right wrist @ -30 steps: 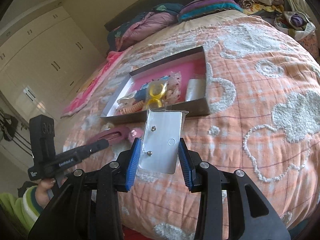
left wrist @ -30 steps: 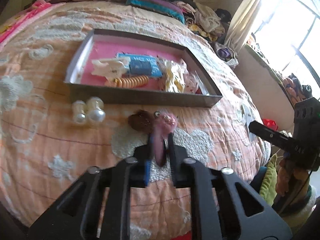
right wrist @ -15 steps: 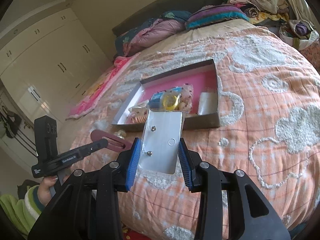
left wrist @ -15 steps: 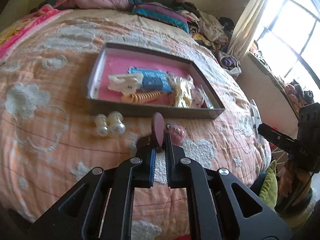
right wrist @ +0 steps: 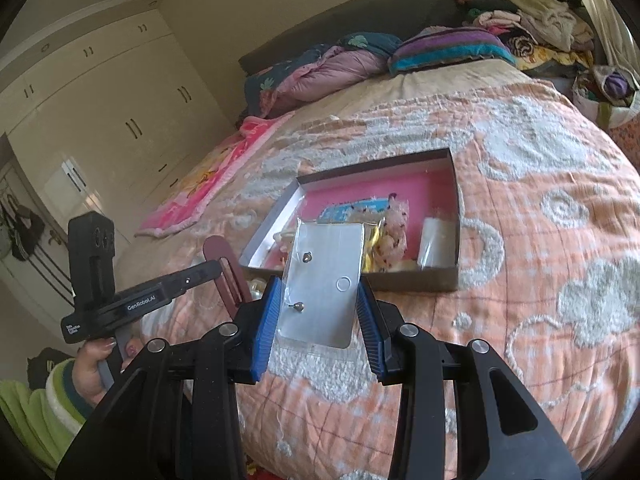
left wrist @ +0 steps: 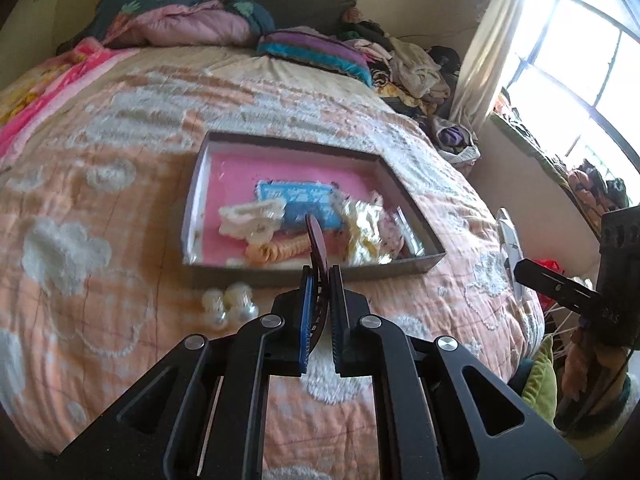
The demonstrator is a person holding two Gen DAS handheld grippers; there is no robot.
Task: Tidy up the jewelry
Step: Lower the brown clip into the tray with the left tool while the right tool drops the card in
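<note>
Two hand-held grippers are up over the bed, and each has something pinched between its fingers. Over on the left, the left hand-held gripper is clamped tight on a dark maroon hair clip, which stands edge-on and pokes up past the blue pads, lifted clear of the quilt. Seen from the right wrist camera, that same clip juts out of the left hand-held gripper, held above the near-left corner of the tray. Just below the left hand-held gripper, two pearl baubles sit on the quilt, close against the tray's front wall. Inside the tray, on its pink floor, lie a white claw clip, a blue card, a coiled orange hair tie and some crinkly clear packets, all bunched toward the front and right. Moving right, the right hand-held gripper grips a clear plastic sleeve holding a silver card with two small studs pinned to it. The card stands upright between the blue pads, in the air just short of the tray's front edge. Far right in the left wrist view, that card shows edge-on beyond the tray's right corner, with a window behind.
</note>
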